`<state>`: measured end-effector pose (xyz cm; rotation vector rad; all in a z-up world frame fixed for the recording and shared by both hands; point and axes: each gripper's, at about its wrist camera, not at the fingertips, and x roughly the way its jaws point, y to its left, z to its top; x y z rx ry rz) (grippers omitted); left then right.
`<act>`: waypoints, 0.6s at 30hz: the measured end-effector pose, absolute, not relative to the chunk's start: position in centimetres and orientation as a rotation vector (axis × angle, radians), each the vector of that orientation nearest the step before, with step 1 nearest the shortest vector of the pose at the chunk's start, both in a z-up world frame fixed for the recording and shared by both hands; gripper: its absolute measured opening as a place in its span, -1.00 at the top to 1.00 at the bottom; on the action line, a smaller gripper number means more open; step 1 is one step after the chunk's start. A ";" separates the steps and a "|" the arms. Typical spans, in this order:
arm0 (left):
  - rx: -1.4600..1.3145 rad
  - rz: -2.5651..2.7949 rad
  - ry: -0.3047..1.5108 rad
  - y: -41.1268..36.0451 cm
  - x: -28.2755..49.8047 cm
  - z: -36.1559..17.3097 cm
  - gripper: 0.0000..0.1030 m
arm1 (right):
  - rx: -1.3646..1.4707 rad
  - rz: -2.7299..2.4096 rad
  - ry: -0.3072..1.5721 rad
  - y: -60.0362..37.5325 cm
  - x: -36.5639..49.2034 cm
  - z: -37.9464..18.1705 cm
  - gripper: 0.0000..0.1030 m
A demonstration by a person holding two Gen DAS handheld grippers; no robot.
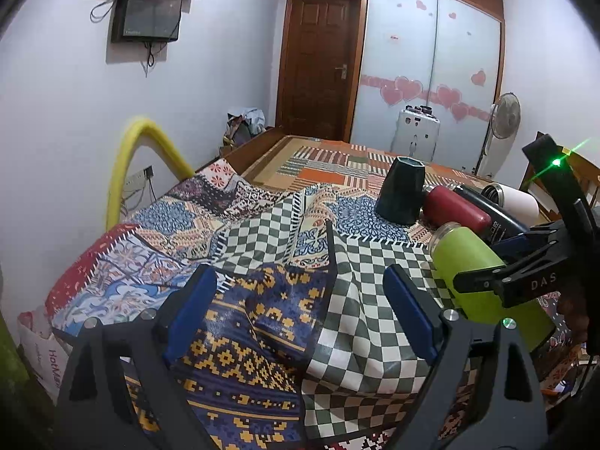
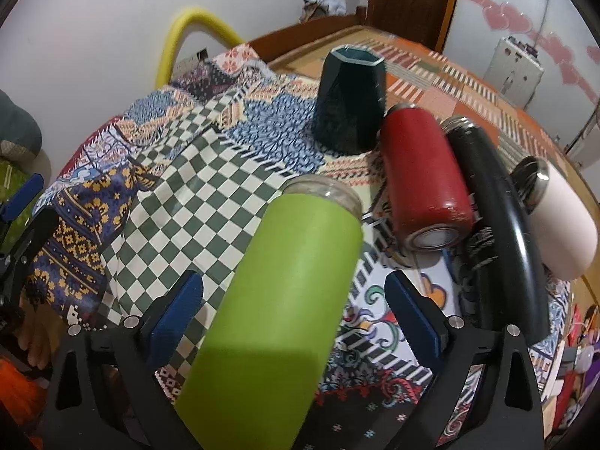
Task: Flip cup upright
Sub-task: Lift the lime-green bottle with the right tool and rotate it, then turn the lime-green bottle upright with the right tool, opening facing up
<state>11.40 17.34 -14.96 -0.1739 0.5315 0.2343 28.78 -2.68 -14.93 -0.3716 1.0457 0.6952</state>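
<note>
A green cup (image 2: 285, 288) with a clear glass rim lies on its side on the patterned bedspread (image 2: 180, 195). It lies between the open fingers of my right gripper (image 2: 292, 307), with gaps on both sides. It also shows in the left wrist view (image 1: 476, 273) with the right gripper (image 1: 498, 262) around it. My left gripper (image 1: 300, 311) is open and empty over the blue and checked cloth, left of the cup.
A dark faceted cup (image 2: 348, 101) stands mouth down behind. A red cup (image 2: 423, 172), a black flask (image 2: 498, 225) and a white flask (image 2: 562, 217) lie on their sides to the right. A yellow foam tube (image 1: 131, 172) arches at the wall.
</note>
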 end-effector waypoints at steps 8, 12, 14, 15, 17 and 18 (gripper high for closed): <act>-0.174 0.237 0.529 17.5 11.2 -15.5 -0.77 | -0.395 0.705 1.176 -1.5 30.1 -16.4 -0.57; -0.162 0.235 0.522 17.3 10.9 -15.6 -0.77 | -0.367 0.709 1.225 -1.7 30.8 -16.8 -0.43; -0.159 0.235 0.522 17.2 10.9 -15.6 -0.77 | -0.352 0.711 1.233 -1.7 31.0 -16.7 -0.41; -0.160 0.235 0.522 17.2 10.9 -15.6 -0.77 | -0.351 0.713 1.232 -1.7 31.0 -16.7 -0.41; -0.159 0.233 0.522 17.2 10.9 -15.6 -0.77 | -0.347 0.712 1.229 -1.7 30.8 -16.7 -0.39; -0.158 0.233 0.523 17.2 10.9 -15.5 -0.77 | -0.340 0.716 1.229 -1.7 30.8 -16.7 -0.36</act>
